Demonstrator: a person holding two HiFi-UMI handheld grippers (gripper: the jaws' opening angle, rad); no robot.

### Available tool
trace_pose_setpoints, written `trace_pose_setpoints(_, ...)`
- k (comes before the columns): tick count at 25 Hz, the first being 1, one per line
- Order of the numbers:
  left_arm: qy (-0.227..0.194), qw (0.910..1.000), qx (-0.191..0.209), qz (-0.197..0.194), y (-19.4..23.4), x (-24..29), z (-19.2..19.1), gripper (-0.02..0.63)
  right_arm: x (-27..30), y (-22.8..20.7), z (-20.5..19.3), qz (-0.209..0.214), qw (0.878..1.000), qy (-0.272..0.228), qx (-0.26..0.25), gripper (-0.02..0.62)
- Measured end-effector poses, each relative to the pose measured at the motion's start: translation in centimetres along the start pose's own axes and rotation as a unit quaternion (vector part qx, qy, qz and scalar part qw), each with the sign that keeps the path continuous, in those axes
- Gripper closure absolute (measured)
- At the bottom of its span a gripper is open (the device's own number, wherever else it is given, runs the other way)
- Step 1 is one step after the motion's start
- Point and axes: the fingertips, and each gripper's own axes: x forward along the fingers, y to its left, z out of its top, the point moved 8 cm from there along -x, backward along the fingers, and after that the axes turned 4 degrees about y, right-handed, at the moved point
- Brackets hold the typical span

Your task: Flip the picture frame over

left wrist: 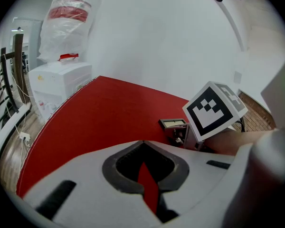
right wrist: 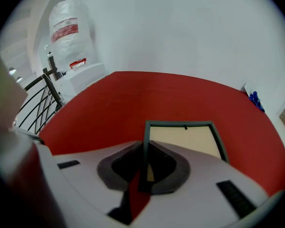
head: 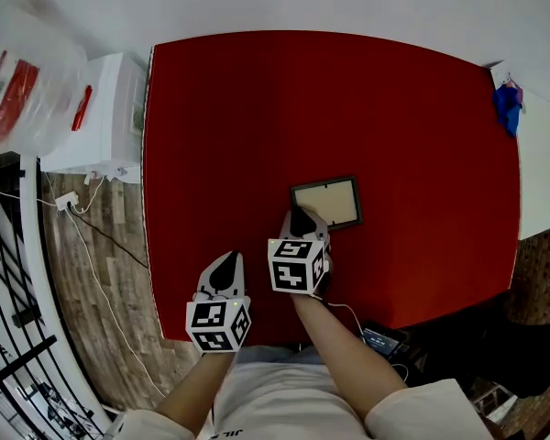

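Two grippers: the right gripper (head: pixel 301 216) pinches the 8 o'clock corner of the picture frame (head: pixel 328 202), lying mid red table (head: pixel 257 108); the left gripper (head: pixel 225 266), jaws together and empty, sits toward the table's 7 o'clock.

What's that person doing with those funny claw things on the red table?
A person holds a claw tool in each hand over a red table. The right claw is pinched on one side edge of a dark picture frame, whose cream panel faces up. The frame looks flat or nearly flat on the table, so it is not yet turned over. The left claw is closed on nothing and hangs near the table's front edge, beside the right one.
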Motion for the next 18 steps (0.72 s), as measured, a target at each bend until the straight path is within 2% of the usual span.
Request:
trace_pose_setpoints(10, 0.006, 1.0, -0.001, 0.005, -0.2, 0.1, -0.5, 0.601, -0.6, -0.2, 0.2, 0.018, 1.0, -0.005, 0.022, 0.554)
trace_pose_setpoints(18, 0.003, 1.0, 0.003, 0.003, -1.1, 0.7, 0.1, 0.6, -3.0, -1.6, 1.6, 0.085, 0.989, -0.029, 0.117, 0.554)
